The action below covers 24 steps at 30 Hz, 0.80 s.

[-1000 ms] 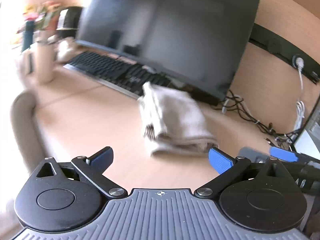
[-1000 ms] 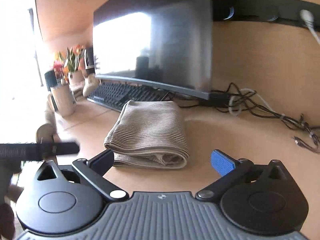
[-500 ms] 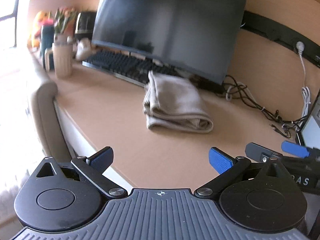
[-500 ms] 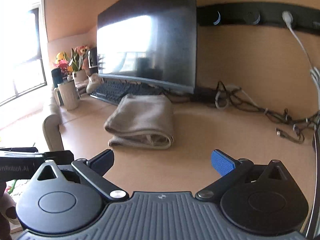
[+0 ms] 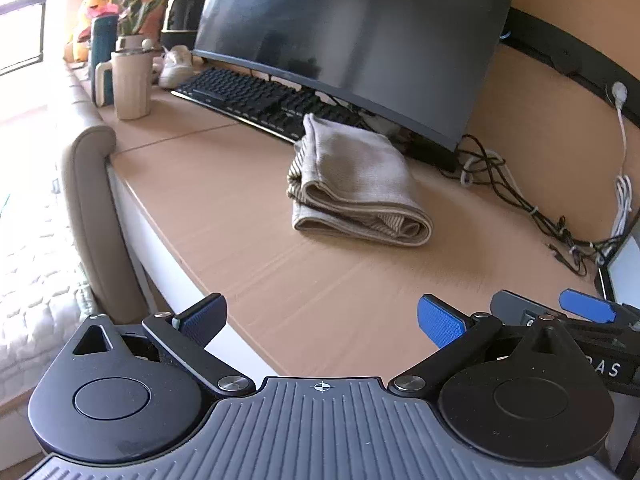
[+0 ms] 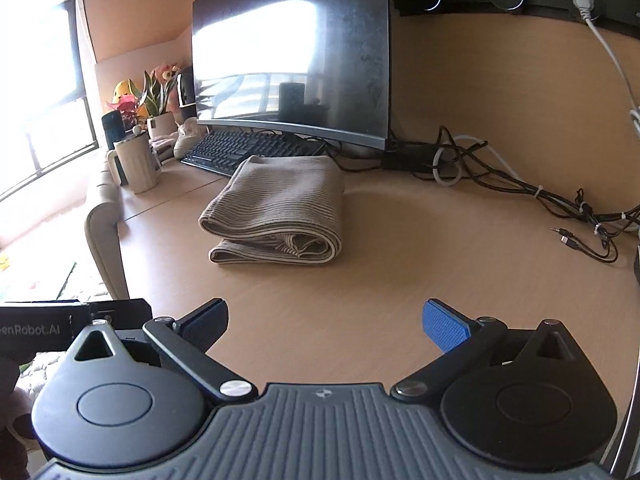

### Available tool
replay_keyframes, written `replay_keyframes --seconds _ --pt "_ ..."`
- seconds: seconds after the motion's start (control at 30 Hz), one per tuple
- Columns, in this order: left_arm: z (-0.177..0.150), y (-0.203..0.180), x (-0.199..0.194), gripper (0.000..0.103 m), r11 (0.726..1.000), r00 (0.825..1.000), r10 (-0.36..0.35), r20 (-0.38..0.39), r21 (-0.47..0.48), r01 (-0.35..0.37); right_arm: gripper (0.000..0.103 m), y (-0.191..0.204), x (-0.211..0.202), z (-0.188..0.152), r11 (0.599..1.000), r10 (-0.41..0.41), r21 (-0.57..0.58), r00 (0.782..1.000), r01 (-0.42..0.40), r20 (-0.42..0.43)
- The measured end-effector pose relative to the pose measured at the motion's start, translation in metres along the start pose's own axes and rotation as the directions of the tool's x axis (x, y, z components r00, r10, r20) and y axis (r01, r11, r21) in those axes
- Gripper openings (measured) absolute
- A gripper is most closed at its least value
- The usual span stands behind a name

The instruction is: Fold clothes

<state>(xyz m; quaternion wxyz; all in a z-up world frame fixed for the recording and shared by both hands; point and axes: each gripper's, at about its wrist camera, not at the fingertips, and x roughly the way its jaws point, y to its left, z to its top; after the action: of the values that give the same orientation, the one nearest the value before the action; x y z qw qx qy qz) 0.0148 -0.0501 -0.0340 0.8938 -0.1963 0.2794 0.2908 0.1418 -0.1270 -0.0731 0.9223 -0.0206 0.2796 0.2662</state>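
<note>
A beige ribbed garment (image 5: 356,184) lies folded in a thick stack on the wooden desk (image 5: 224,200), in front of the monitor; it also shows in the right wrist view (image 6: 280,208). My left gripper (image 5: 320,318) is open and empty, held back over the desk's near edge, well short of the garment. My right gripper (image 6: 326,326) is open and empty above the desk, also short of the garment. The right gripper's blue finger shows at the right of the left wrist view (image 5: 586,306).
A large monitor (image 5: 360,32) and black keyboard (image 5: 256,98) stand behind the garment. A beige cup (image 5: 130,82), plants and toys sit at the far left. Tangled cables (image 6: 520,188) lie at the right. A padded chair back (image 5: 92,208) stands beside the desk's left edge.
Both grippers have pulled back from the folded garment, which now looks farther away. Both have stayed open and empty.
</note>
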Motion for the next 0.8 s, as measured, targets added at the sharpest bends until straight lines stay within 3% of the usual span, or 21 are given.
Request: replay_keyframes --seconds 0.17,0.27,0.3,0.4,0.5,0.57,0.67,0.8 --pt "0.0 -0.011 0.007 0.103 0.998 0.999 0.022 0.024 0.051 -0.023 0.103 -0.003 -0.001 -0.004 0.999 -0.031 -0.022 0.999 0.031 0.017" --pt "-0.005 -0.026 0.022 0.103 0.988 0.994 0.106 0.028 0.108 -0.108 0.103 -0.007 0.0 -0.006 0.995 -0.089 -0.032 0.996 0.089 0.0" --pt "-0.006 -0.028 0.025 0.103 0.989 0.993 0.118 0.024 0.088 -0.119 0.103 -0.009 0.001 -0.003 0.995 -0.101 -0.026 0.995 0.101 -0.015" --pt "-0.007 -0.024 0.024 0.103 0.998 0.999 0.028 0.033 0.061 -0.03 0.103 -0.018 0.003 0.002 0.992 -0.124 -0.041 0.992 0.123 -0.025" --pt "-0.009 -0.012 0.029 0.103 0.997 0.998 0.061 -0.01 0.037 -0.061 0.103 -0.036 0.013 -0.003 0.985 -0.172 -0.043 0.983 0.169 -0.063" --pt "-0.01 0.0 0.028 0.103 0.996 0.995 0.089 -0.035 -0.001 -0.089 0.103 -0.051 0.015 -0.002 0.983 -0.178 0.033 0.982 0.181 -0.069" --pt "-0.001 0.011 0.022 0.103 0.99 0.99 0.141 0.013 -0.024 -0.141 0.103 -0.056 0.015 -0.003 0.984 -0.159 0.075 0.986 0.163 -0.056" --pt "0.003 0.01 0.012 0.103 0.987 0.986 0.16 0.054 -0.03 -0.158 0.103 -0.043 0.014 -0.007 0.988 -0.152 0.036 0.988 0.153 -0.035"
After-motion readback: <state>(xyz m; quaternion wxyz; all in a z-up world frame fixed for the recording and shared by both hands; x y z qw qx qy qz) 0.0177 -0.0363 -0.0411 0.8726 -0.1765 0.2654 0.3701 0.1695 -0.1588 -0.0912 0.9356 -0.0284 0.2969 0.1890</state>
